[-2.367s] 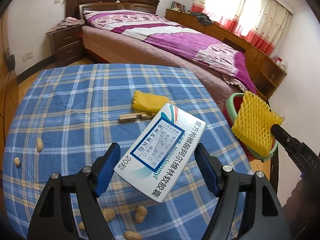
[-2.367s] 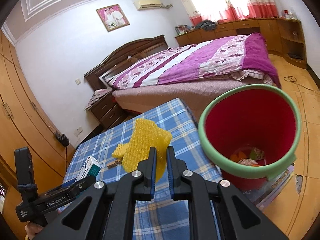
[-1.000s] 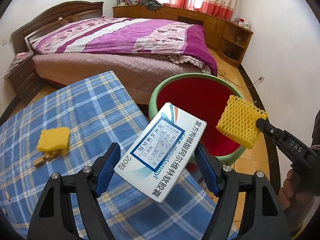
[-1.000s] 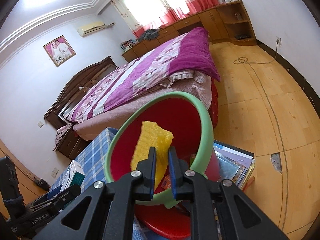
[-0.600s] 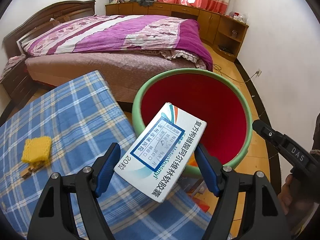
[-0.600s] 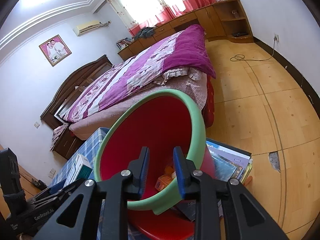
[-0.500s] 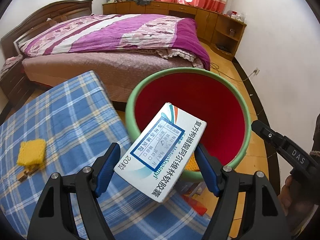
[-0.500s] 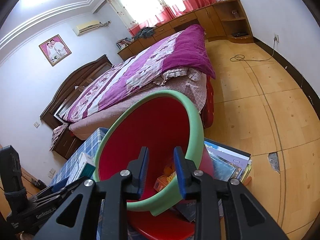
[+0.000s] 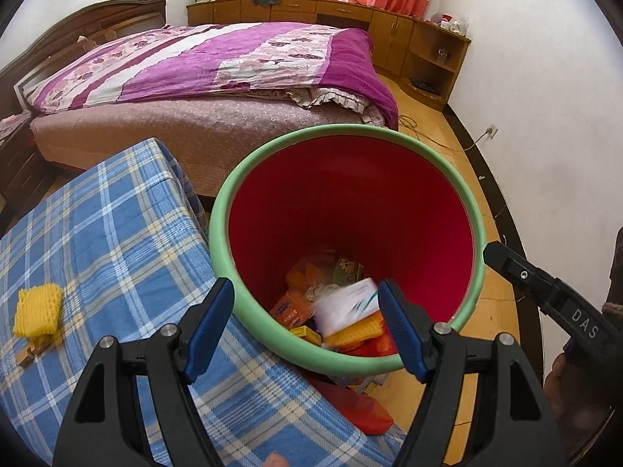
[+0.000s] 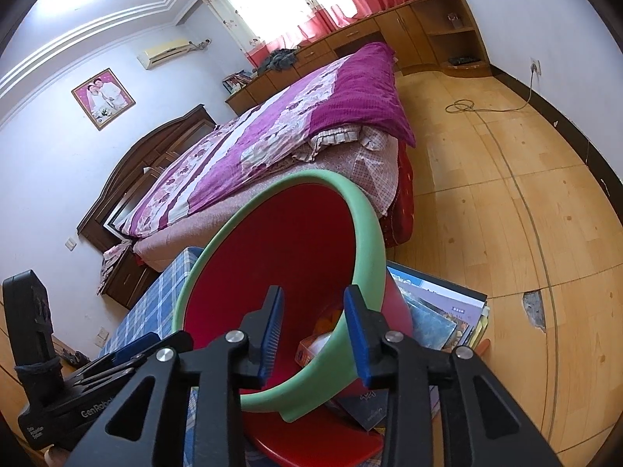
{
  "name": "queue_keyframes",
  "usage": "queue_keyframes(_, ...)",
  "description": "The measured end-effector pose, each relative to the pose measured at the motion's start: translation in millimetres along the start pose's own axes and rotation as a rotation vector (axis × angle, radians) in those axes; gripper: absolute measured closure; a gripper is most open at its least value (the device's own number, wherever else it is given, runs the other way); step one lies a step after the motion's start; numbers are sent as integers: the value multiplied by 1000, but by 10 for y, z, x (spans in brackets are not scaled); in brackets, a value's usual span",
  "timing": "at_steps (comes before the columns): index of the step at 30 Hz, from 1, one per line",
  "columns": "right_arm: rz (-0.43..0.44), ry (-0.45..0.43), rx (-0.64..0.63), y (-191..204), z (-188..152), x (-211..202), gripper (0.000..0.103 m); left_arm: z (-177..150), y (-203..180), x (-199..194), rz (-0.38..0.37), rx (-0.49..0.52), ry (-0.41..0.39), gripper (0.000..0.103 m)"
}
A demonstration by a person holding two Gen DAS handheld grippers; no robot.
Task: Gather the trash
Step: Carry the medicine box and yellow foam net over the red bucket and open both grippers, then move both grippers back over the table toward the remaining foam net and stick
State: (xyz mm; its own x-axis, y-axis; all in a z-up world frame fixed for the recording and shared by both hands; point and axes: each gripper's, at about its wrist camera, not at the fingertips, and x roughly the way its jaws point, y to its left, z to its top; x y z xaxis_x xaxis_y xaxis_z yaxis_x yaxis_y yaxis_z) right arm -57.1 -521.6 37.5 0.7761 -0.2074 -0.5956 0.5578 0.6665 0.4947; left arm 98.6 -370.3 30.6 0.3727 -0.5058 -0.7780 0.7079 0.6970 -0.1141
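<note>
A red bin with a green rim [image 9: 350,130] stands beside the blue plaid table [image 9: 97,233]. My left gripper [image 9: 307,286] hangs open over the bin's near edge with nothing between its pads. The white medicine box [image 9: 346,303] shows blurred inside the bin, on top of a yellow foam net [image 9: 354,330] and small orange cartons. In the right wrist view my right gripper [image 10: 313,291] is over the bin's rim [image 10: 370,225]; its jaws are opening and nothing is between them. A second yellow foam net [image 9: 37,309] lies on the table beside a wooden clip [image 9: 33,352].
A bed with a purple cover [image 9: 218,62] is behind the bin. Books [image 10: 436,311] are stacked on the wooden floor next to the bin, which rests on a red stool [image 10: 311,443]. A cable [image 10: 463,107] runs across the floor. A person's hand [image 9: 564,389] holds the right gripper.
The white box has left my left gripper and dropped into the bin. The yellow net fell from the right gripper, whose jaws spread apart. The left gripper moved over the bin.
</note>
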Motion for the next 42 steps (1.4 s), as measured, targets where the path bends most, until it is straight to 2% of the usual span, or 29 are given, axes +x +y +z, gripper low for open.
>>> queue_keyframes(14, 34, 15, -43, 246, -98, -70, 56, -189, 433, -297, 22, -123, -16, 27)
queue_keyframes(26, 48, 62, -132, 632, -275, -123, 46, -422, 982, -653, 131, -241, -44, 27)
queue_keyframes(33, 91, 95, -188, 970, -371, -93, 42, -603, 1384, -863, 188, -327, -62, 27)
queue_keyframes(42, 145, 148, -233, 1383, -524, 15, 36, -816, 1864, -1143, 313, -398, -103, 27)
